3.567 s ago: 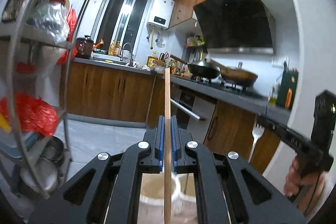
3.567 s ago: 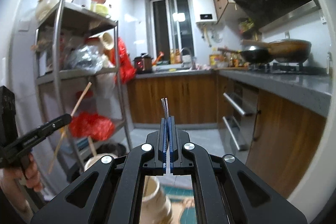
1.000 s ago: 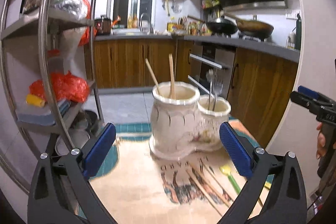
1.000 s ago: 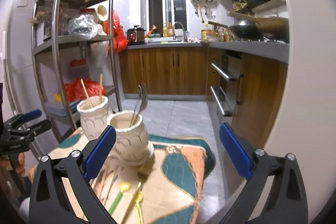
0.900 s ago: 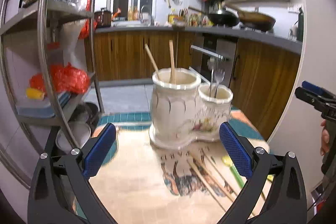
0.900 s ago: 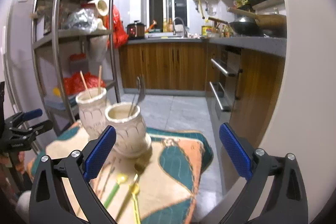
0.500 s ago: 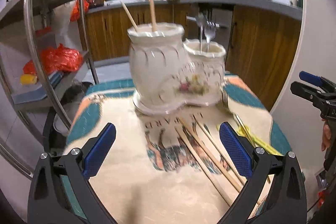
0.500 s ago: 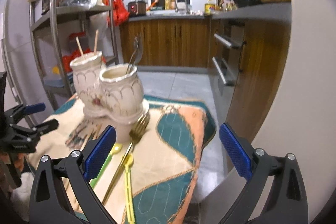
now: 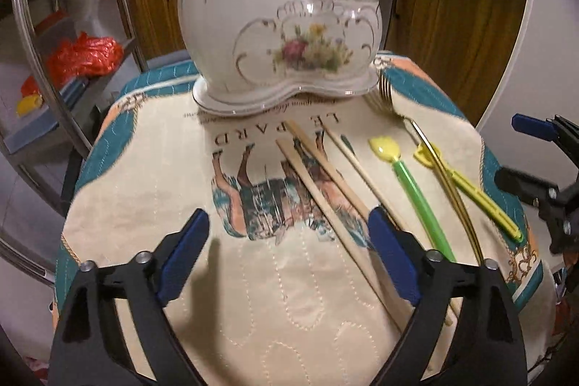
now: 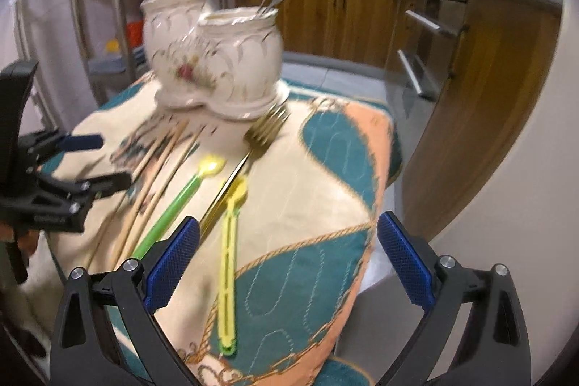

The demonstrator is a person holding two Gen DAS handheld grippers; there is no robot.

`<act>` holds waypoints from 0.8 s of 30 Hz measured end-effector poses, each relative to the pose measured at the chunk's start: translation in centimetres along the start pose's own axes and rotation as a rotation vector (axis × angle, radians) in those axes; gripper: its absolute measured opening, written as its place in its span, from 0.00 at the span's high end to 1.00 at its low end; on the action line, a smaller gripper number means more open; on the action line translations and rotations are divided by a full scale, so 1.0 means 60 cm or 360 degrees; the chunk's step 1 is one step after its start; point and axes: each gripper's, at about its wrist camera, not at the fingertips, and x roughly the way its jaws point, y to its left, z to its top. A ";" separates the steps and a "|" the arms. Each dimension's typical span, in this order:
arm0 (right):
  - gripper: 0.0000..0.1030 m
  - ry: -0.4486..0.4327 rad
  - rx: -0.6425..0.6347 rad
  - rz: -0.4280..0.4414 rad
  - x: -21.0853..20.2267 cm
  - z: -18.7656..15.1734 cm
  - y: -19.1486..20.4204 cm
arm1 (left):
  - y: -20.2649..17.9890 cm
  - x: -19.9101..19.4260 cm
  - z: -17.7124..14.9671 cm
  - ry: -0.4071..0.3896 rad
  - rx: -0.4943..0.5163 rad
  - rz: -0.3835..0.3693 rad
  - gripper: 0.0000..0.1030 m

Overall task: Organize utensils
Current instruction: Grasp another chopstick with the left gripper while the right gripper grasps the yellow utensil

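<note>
Both empty and spread wide, the left hand-held gripper (image 9: 289, 252) should straddle one pale wooden chopstick (image 9: 325, 201) lying on the tabletop's patterned cloth (image 9: 152, 190) before the white floral ceramic holder (image 9: 275, 24), while the right hand-held gripper (image 10: 286, 263) centres over the yellow plastic spoon (image 10: 229, 241).

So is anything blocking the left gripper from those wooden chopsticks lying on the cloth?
Nothing visible. The left gripper hangs open just above the cloth, and the chopsticks lie bare right ahead of its fingers. One already runs under the right-hand finger. The green spoon lies off to the side.
</note>
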 end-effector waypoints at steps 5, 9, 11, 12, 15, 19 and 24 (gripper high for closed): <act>0.29 0.0096 -0.0082 0.0050 0.012 -0.006 0.021 | -0.010 0.006 -0.006 0.0036 0.0055 -0.0038 0.45; 0.51 0.0172 -0.0084 0.0083 0.031 -0.006 0.028 | -0.024 0.002 -0.002 0.0044 0.0169 -0.0117 0.82; 0.60 0.0189 -0.0052 0.0105 0.039 -0.004 0.026 | -0.024 0.003 0.000 0.0062 0.0194 -0.0141 0.86; 0.66 0.0189 -0.0024 0.0127 0.042 -0.002 0.023 | -0.022 0.002 0.000 0.0069 0.0201 -0.0151 0.86; 0.90 0.0186 0.0028 0.0142 0.042 0.003 0.016 | -0.012 0.000 0.002 0.0104 0.0215 -0.0187 0.87; 0.90 0.0156 0.0072 0.0115 0.033 0.007 0.002 | 0.006 -0.002 0.002 0.0144 0.0240 -0.0171 0.93; 0.90 0.0178 0.0138 0.0048 0.040 0.007 -0.014 | 0.028 0.002 0.002 0.0183 0.0262 -0.0130 0.95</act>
